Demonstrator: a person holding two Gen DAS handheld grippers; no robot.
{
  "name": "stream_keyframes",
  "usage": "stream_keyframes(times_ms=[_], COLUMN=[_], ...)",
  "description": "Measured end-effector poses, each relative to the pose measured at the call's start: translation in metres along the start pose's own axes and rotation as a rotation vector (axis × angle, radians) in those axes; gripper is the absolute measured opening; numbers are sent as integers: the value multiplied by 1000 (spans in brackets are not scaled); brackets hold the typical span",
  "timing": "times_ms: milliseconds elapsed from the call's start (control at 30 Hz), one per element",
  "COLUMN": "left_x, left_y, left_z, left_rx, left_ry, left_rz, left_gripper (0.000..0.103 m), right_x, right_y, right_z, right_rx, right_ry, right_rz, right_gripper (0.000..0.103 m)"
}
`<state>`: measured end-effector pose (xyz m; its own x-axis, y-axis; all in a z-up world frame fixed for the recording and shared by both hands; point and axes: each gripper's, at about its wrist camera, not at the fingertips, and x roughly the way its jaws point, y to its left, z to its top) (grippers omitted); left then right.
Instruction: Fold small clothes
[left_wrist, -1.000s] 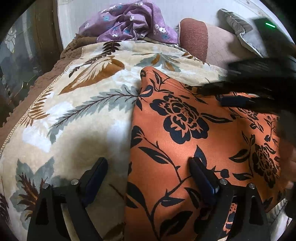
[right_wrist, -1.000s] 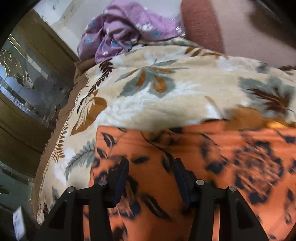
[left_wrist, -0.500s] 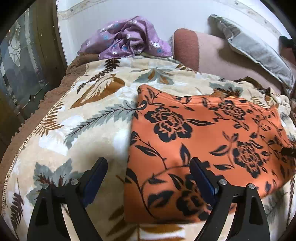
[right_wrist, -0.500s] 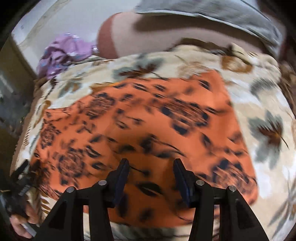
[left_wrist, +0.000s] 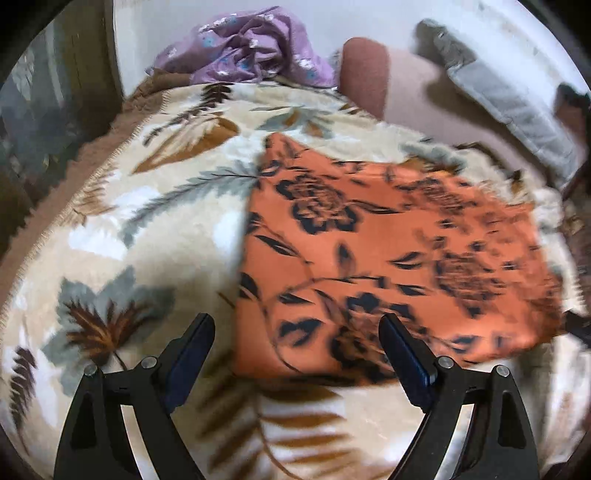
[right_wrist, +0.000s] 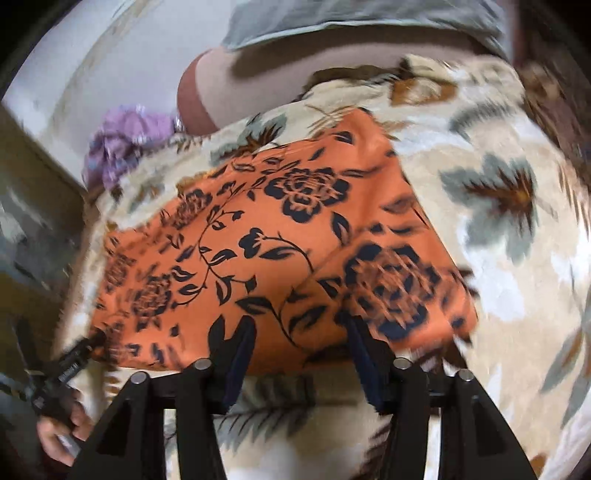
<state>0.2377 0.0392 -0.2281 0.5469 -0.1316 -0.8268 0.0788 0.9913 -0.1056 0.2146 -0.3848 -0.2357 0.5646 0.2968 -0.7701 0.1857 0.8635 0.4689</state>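
Two tools are under my control, and both views are smeared with blur, so fine print on the fabric is hard to read. My left tool (left_wrist: 297, 345) stands wide open with nothing between its fingers; its right finger (left_wrist: 400, 354) overlaps the near edge of the orange floral garment (left_wrist: 388, 254), though I cannot tell whether it touches the cloth or floats above it. My right tool (right_wrist: 297, 350) is also spread open and holds nothing; its two fingers sit at the garment's near hem (right_wrist: 258, 258), contact again unclear.

I count one orange garment, lying flat as a rough rectangle on the leaf-patterned blanket (left_wrist: 147, 229) that covers the bed. One fold ridge runs across its right part in the right wrist view. One crumpled purple cloth (left_wrist: 251, 48) sits at the far edge near the wall, well apart from the orange piece. One brown bolster (left_wrist: 364, 74) and one grey pillow (left_wrist: 506, 92) lie behind; the pillow is cut off by the frame.

At the lower left of the right wrist view I see part of the left tool's body and a hand (right_wrist: 59, 435), mostly cropped.

Bare blanket lies to the left of the garment and along its near side; the blanket's brown border (left_wrist: 96, 155) marks the bed's left edge.
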Motion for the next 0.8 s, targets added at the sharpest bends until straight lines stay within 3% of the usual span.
stream_keyframes(times_ms=[133, 267, 367, 533, 633, 800], left_x=[-11, -7, -2, 22, 25, 36], left_y=[-8, -13, -13, 6, 10, 16], left_z=[-19, -43, -47, -42, -40, -29], left_rx=[-32, -109, -166, -356, -424, -503], left_ry=[33, 126, 147, 192, 156, 100], left_rz=[-57, -220, -290, -375, -403, -419], left_gripper=[91, 91, 91, 91, 93, 93], right_x=[-6, -4, 0, 12, 21, 28], right_y=[-19, -44, -63, -84, -91, -88], right_z=[-19, -32, -38, -37, -37, -34], right_rx=[94, 201, 300, 400, 451, 431], right_ry=[3, -29, -53, -46, -19, -25], right_rz=[83, 180, 268, 332, 363, 355], right_gripper=[63, 66, 68, 72, 72, 73])
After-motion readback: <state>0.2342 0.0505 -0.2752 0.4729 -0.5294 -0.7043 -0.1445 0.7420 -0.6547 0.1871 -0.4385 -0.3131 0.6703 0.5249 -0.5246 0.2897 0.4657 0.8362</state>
